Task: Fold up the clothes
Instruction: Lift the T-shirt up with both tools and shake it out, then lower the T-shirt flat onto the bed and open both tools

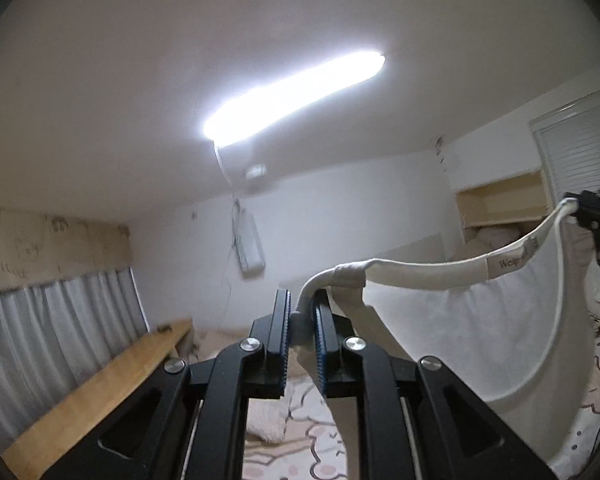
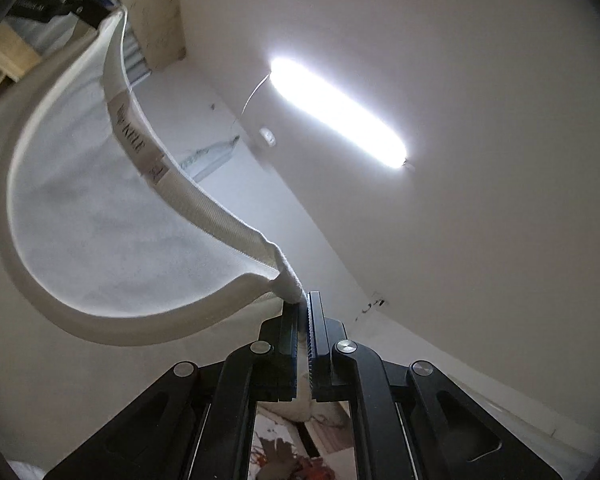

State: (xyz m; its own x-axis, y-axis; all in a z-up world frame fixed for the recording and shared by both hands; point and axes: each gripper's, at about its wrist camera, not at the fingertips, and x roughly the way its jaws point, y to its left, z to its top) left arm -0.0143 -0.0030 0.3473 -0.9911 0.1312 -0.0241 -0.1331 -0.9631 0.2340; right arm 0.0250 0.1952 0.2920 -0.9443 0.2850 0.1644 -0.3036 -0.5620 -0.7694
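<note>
Pinching white garment (image 1: 460,320) collar edges taut: L hand-held gripper (image 1: 302,320) & R hand-held gripper (image 2: 304,320), both clamped.

left gripper (image 1: 302,312) clamping white garment (image 1: 460,320) collar, right gripper (image 1: 580,208) gripping far end

One white garment (image 1: 452,320), two hand-held grippers (left (image 1: 302,320), right (image 2: 303,320)), one ceiling light (image 1: 296,96), one wooden shelf (image 1: 100,392).

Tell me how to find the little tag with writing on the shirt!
Find the long glowing ceiling light. Below it, a white cotton garment hangs between the left gripper and right gripper. The small lettered label sits on its ribbed neckband, the only printed patch.
</note>
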